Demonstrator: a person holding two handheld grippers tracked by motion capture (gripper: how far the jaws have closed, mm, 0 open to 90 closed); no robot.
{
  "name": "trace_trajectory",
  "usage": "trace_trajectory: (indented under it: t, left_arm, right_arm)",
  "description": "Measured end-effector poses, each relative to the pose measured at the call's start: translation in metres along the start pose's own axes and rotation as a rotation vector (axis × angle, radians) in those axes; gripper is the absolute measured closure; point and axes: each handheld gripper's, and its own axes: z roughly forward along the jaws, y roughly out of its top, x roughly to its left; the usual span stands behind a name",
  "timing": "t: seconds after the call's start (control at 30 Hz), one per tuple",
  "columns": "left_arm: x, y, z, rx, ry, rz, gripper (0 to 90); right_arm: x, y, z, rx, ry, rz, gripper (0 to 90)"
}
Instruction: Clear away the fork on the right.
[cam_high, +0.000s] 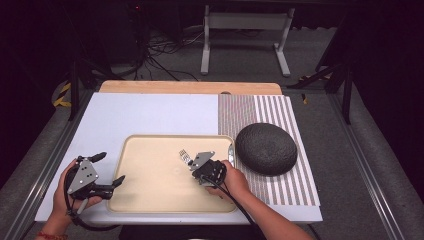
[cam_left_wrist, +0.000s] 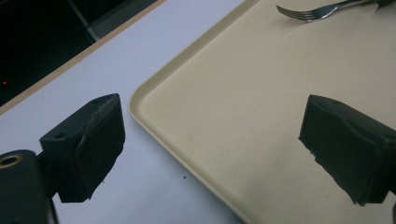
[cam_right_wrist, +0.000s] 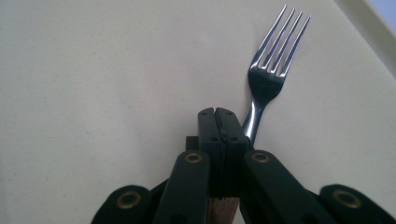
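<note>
Black jaws of the right gripper (cam_right_wrist: 219, 116) are seen at the bottom of the right gripper view, pressed together on the fork (cam_right_wrist: 271, 79), with a bit of wooden handle peeking out below them. Tines are pointed toward the upper right of that frame, over the tray (cam_right_wrist: 93, 93). From the high view, the right gripper (cam_high: 192, 162) is found right of center, inside the beige tray (cam_high: 150, 190), and the fork (cam_high: 184, 156) is held just above the tray floor, tines toward the upper left. Nothing else can be made out in the tray.

At lower left of the high view the left gripper (cam_high: 111, 170) is parked with jaws wide apart, nothing between them, straddling the tray's left rim. In its own view the fork (cam_left_wrist: 313, 13) is spotted at the top right.

A dark round dome-like thing (cam_high: 266, 148) is sat on a striped mat (cam_high: 300, 185), just right of the tray.
</note>
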Motion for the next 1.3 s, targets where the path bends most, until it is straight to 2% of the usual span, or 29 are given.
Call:
trace_trajectory:
  t: [0.03,0.33,0.37,0.57,0.67,1.0,1.13,1.3]
  left_arm:
    - [0.000,0.000,0.000,0.000,-0.001,0.000,7.8]
    - [0.000,0.000,0.001,0.000,-0.009,0.001,7.8]
    - [0.000,0.000,0.001,0.001,-0.010,0.001,7.8]
    - [-0.001,0.000,0.000,-0.003,-0.011,-0.010,7.8]
    - [-0.001,0.000,0.001,0.000,-0.009,-0.001,7.8]
    - [-0.002,0.000,0.001,0.001,-0.014,-0.006,7.8]
    - [-0.001,0.000,0.001,0.002,-0.011,-0.002,7.8]
    - [-0.002,0.000,0.000,-0.008,-0.020,-0.020,8.1]
  right_arm:
    - [-0.001,-0.001,-0.001,-0.008,0.003,0.016,90.0]
    - [-0.006,-0.006,-0.001,0.003,-0.019,0.026,90.0]
    - [-0.006,-0.006,-0.002,0.007,-0.040,0.021,90.0]
    - [-0.012,-0.008,-0.002,0.009,-0.047,0.038,90.0]
    - [-0.013,-0.010,-0.003,0.007,-0.055,0.045,90.0]
    - [-0.018,-0.024,-0.012,0.006,-0.079,0.085,90.0]
    - [-0.018,-0.027,-0.016,0.016,-0.086,0.082,90.0]
    - [-0.019,-0.034,-0.021,0.015,-0.095,0.089,90.0]
